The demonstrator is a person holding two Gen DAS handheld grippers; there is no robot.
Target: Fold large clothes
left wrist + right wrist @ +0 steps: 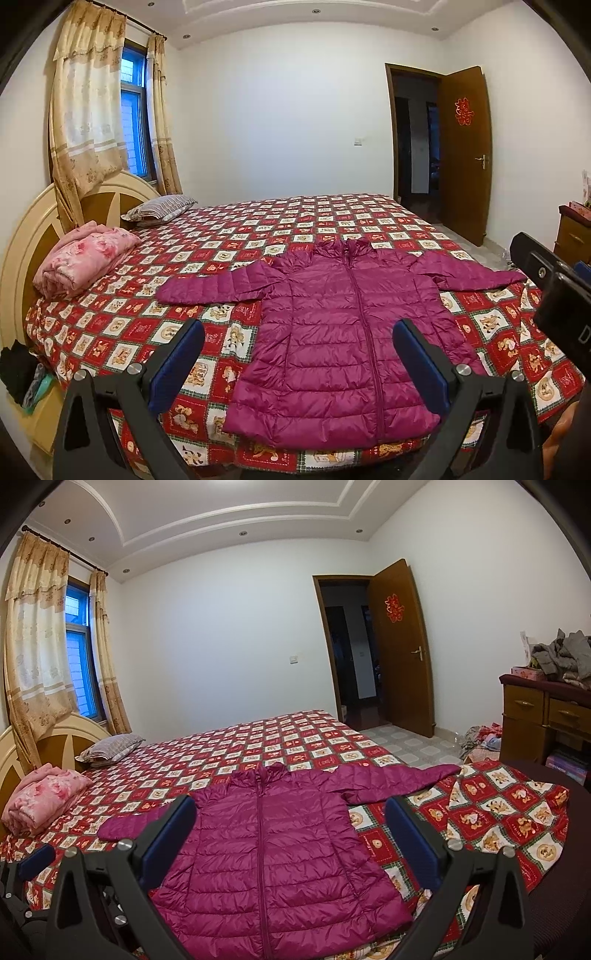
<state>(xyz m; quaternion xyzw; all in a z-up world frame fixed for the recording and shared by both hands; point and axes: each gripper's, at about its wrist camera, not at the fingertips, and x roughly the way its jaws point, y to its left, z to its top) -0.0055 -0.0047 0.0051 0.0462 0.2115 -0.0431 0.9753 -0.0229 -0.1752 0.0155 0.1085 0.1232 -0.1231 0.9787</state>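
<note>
Hovering near the hem of the spread puffer jacket (pixel 347 332), left gripper (pixel 299 354) and right gripper (pixel 290 830) gape empty; slick quilting may slip any shallow pinch.

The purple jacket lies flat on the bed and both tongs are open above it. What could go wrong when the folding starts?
1. The puffy jacket looks slippery and thick, so the left tongs or right tongs may lose a sleeve.
2. Its hem lies near the bed edge; a pull could drag it off.
3. The loose bedspread may get pinched together with the right sleeve.
</note>
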